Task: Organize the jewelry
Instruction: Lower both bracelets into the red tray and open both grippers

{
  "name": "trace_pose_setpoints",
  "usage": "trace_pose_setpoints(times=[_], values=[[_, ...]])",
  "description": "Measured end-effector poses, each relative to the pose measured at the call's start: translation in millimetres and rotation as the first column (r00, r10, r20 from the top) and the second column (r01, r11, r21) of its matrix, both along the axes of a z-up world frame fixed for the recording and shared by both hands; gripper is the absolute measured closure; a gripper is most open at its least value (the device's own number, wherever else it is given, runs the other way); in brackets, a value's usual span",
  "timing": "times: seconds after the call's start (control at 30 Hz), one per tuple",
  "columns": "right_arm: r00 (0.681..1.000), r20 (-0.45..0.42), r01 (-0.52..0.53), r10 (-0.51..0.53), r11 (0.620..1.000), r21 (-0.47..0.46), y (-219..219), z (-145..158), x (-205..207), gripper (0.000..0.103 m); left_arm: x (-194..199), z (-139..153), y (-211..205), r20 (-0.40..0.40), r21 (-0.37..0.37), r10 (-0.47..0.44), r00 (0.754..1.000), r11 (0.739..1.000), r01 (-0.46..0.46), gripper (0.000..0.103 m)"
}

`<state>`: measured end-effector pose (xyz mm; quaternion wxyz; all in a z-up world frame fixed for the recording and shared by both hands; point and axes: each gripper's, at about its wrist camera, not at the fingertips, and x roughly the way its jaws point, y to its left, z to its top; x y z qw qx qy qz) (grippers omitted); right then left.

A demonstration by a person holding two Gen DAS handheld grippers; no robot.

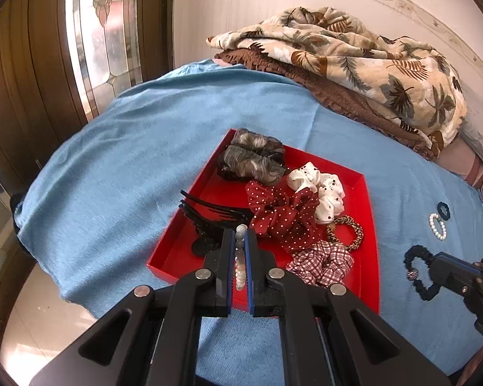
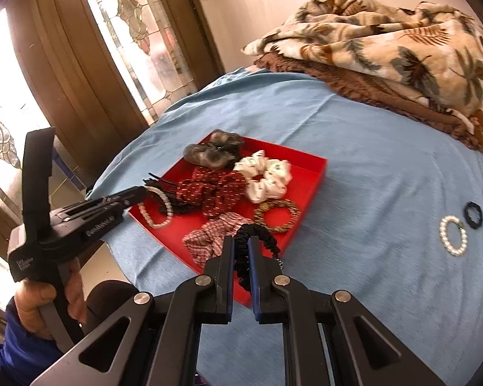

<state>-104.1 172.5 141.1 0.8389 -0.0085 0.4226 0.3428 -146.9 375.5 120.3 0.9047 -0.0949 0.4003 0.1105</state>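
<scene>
The left gripper [image 1: 240, 232] was clamped on a pearl bead bracelet [image 1: 240, 257], held over the near left of the red tray [image 1: 368, 257]. The right gripper [image 2: 240, 241] pinched a black hair tie [image 2: 257, 234] at the tray's near edge — another pearl bracelet [image 2: 453, 235] lay right of the tray.

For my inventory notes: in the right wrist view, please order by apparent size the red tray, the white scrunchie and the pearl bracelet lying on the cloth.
1. red tray
2. white scrunchie
3. pearl bracelet
</scene>
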Motion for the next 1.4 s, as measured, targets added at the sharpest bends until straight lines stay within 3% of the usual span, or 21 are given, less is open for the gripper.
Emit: trace_pose_setpoints(times=[0.13, 0.63, 1.17, 1.27, 1.4], values=[[1.0, -0.019, -0.019, 0.019, 1.0, -0.004, 14, -10, 6, 0.093, 9, -11, 1, -0.013, -0.003, -0.003, 1.0, 1.0, 0.003, 0.097], [0.996, -0.07, -0.067, 0.056, 0.985, -0.157, 54, -67, 17, 0.093, 28, -46, 5, -0.067, 0.047, 0.018, 0.998, 0.999, -0.015, 0.097], [0.995, -0.09, -0.067, 0.05, 0.978, -0.198, 61, -90, 19, 0.093, 30, -61, 10, -0.077, 0.021, 0.053, 0.996, 0.998, -0.052, 0.097], [0.995, -0.079, -0.069, 0.054, 0.977, -0.203, 63, -89, 17, 0.093, 28, -59, 9, -0.07, 0.018, 0.051, 0.996, 0.999, -0.05, 0.09], [0.997, -0.065, -0.065, 0.053, 0.976, -0.207, 63, -85, 12, 0.088, 22, -48, 4, -0.043, 0.024, 0.053, 0.998, 0.998, -0.052, 0.067]])
